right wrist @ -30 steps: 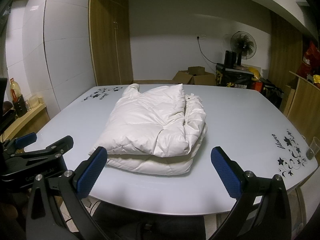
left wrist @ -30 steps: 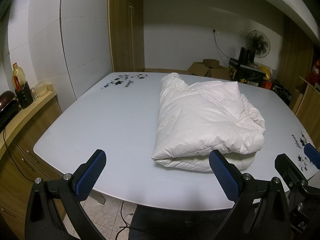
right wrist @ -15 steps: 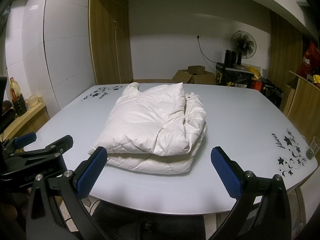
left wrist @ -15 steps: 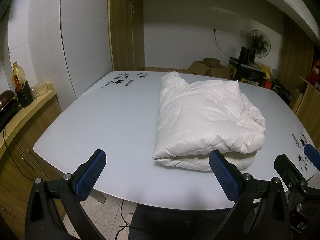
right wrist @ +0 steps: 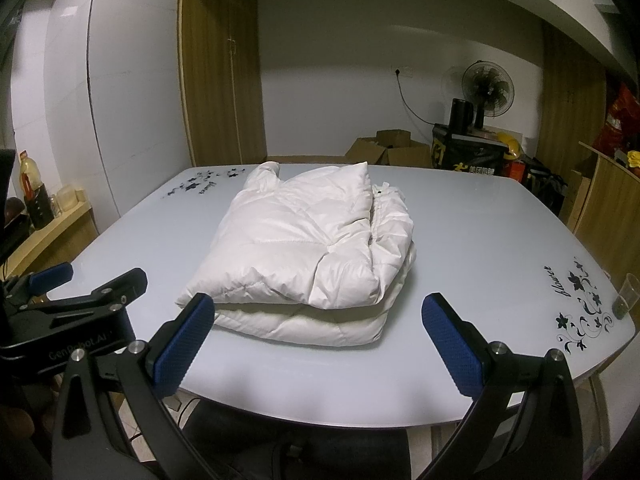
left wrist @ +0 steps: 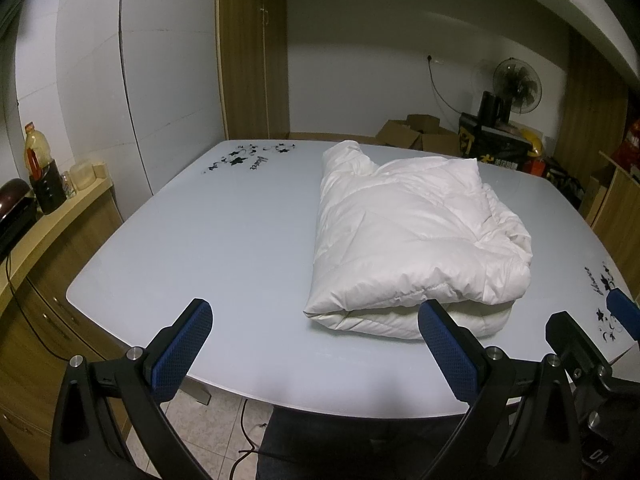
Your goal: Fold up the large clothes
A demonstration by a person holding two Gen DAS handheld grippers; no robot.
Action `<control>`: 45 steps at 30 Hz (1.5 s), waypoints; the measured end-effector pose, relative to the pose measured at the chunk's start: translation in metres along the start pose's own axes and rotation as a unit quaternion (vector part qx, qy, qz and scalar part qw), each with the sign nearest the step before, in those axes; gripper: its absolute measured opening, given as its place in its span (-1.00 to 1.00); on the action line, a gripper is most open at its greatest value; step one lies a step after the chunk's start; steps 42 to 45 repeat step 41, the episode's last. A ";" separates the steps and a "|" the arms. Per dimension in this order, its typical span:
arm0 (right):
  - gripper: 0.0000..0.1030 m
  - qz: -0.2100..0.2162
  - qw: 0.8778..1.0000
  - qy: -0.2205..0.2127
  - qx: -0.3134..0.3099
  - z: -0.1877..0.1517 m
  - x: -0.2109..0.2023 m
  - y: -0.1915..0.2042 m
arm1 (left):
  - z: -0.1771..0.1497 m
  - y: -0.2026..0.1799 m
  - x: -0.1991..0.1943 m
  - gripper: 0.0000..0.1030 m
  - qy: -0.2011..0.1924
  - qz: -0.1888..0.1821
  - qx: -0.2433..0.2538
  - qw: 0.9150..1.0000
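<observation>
A white puffy jacket (left wrist: 412,240) (right wrist: 308,252) lies folded into a thick bundle on the pale glass table (left wrist: 208,240) (right wrist: 480,232). My left gripper (left wrist: 316,344) hovers over the table's near edge, open and holding nothing, with its right finger just in front of the bundle's near edge. My right gripper (right wrist: 316,340) is likewise open with nothing in it, held back at the near edge in front of the bundle. Each gripper shows at the side of the other's view.
A side counter (left wrist: 48,216) with a bottle and jars stands to the left. Cardboard boxes (right wrist: 388,152), a black crate and a fan (right wrist: 486,88) sit beyond the table. A small clear cup (right wrist: 626,296) stands at the table's right edge. Black flower prints mark two corners.
Both grippers stay open and almost still. The view of the jacket has barely shifted, and the bundle lies as before.
</observation>
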State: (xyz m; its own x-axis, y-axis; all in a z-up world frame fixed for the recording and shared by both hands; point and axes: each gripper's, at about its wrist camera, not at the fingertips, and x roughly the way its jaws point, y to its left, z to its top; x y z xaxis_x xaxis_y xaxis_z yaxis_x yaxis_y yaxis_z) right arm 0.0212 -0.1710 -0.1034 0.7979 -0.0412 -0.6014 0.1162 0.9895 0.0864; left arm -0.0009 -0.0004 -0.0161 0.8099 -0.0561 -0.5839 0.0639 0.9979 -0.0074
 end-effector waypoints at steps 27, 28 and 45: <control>1.00 0.002 1.000 0.007 -0.006 -0.002 0.001 0.004 | -0.001 0.001 0.001 0.99 0.003 -0.001 0.000 1.000; 1.00 0.002 1.000 0.007 -0.006 -0.002 0.001 0.004 | -0.002 0.001 0.001 0.99 0.003 -0.001 0.000 1.000; 1.00 0.004 1.000 0.011 -0.009 -0.003 0.002 0.007 | -0.004 -0.006 -0.007 0.99 -0.023 -0.003 0.014 1.000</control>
